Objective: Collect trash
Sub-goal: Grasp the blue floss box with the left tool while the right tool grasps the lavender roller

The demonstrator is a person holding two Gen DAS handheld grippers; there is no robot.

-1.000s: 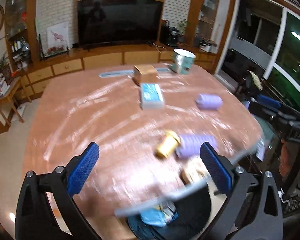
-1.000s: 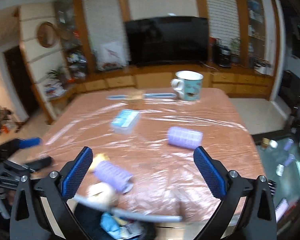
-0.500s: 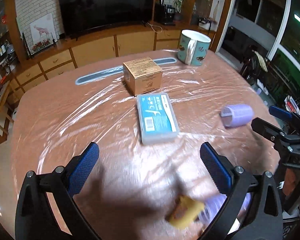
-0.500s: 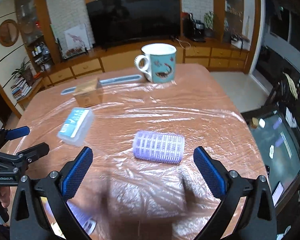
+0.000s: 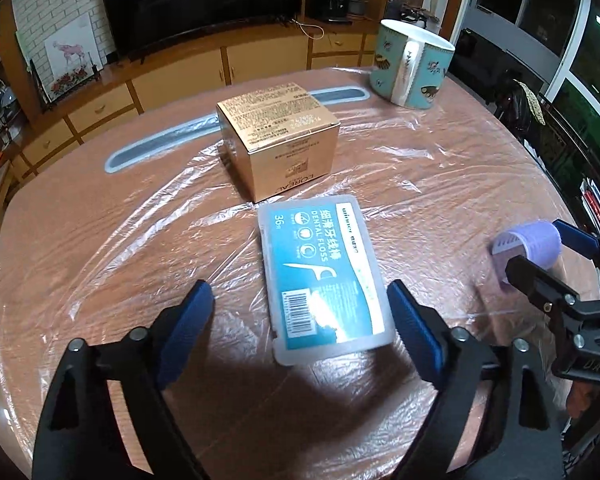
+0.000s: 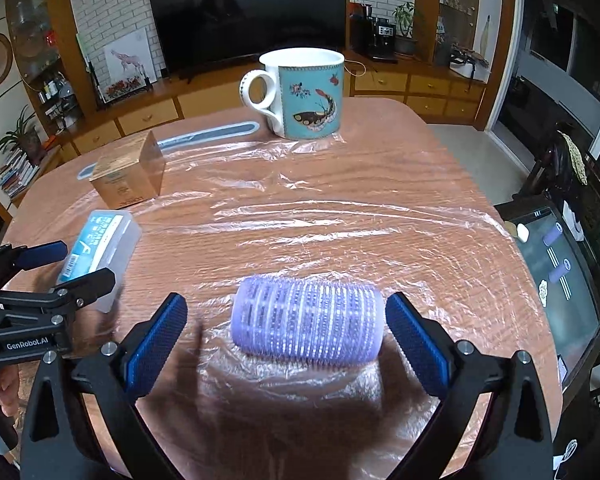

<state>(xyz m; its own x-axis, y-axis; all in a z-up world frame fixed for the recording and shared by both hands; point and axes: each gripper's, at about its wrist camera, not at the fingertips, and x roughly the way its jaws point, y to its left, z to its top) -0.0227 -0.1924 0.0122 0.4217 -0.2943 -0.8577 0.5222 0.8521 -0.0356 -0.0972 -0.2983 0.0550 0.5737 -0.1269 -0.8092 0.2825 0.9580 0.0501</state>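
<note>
The left gripper points down at a brown table covered with crinkly clear plastic. Its two blue fingers have just been closing a bit. A flat floss box with a blue label lies between them, but the fingers do not touch it. Just behind the floss box sits a gold box. Behind that lies a long grey strip. A blue mug stands far back on the right. At the right edge, the right gripper reaches around a purple hair roller.
</note>
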